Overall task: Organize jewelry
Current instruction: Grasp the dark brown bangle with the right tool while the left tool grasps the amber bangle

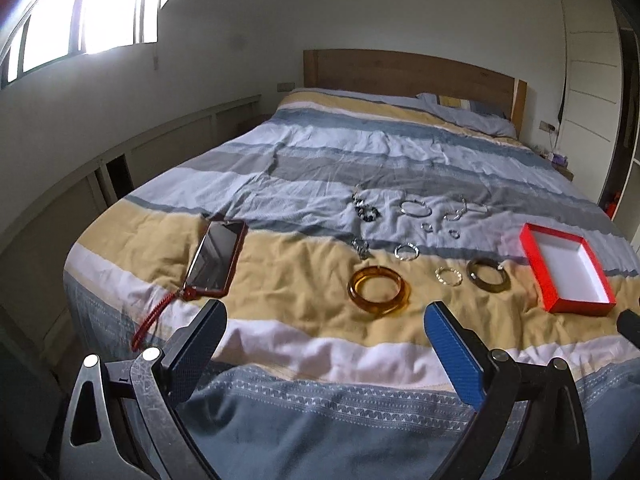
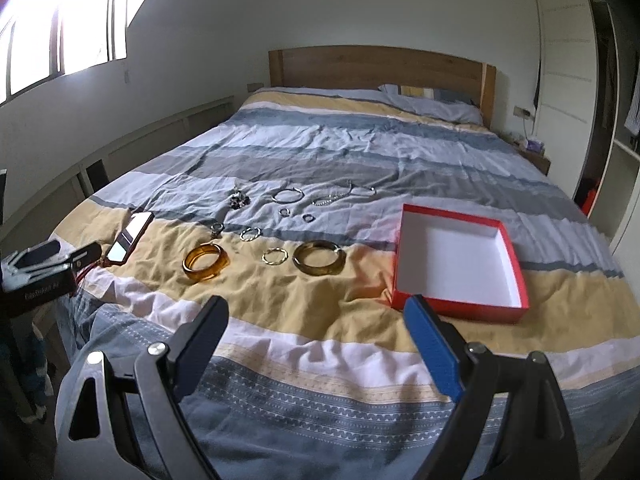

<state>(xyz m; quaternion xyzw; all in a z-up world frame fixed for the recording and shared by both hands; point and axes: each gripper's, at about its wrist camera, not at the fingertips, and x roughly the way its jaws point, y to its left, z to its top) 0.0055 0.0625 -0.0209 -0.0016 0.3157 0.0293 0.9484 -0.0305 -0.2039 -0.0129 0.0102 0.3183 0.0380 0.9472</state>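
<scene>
Several pieces of jewelry lie spread on a striped bedspread. An amber bangle (image 1: 379, 289) (image 2: 206, 261) lies nearest, with a dark olive bangle (image 1: 488, 274) (image 2: 319, 263) and a small gold ring bracelet (image 1: 448, 276) (image 2: 274, 256) to its right. Silver bracelets (image 1: 416, 209) (image 2: 287, 195), chains and small rings lie farther back. An empty red box (image 1: 566, 268) (image 2: 460, 261) with a white inside sits at the right. My left gripper (image 1: 324, 314) is open and empty, short of the amber bangle. My right gripper (image 2: 316, 312) is open and empty, just left of the box's near corner.
A phone in a red case (image 1: 216, 258) (image 2: 130, 236) with a red strap lies at the left on the bed. The left gripper's body (image 2: 44, 260) shows at the left edge of the right wrist view. A wooden headboard (image 1: 404, 68) and a pillow are at the far end.
</scene>
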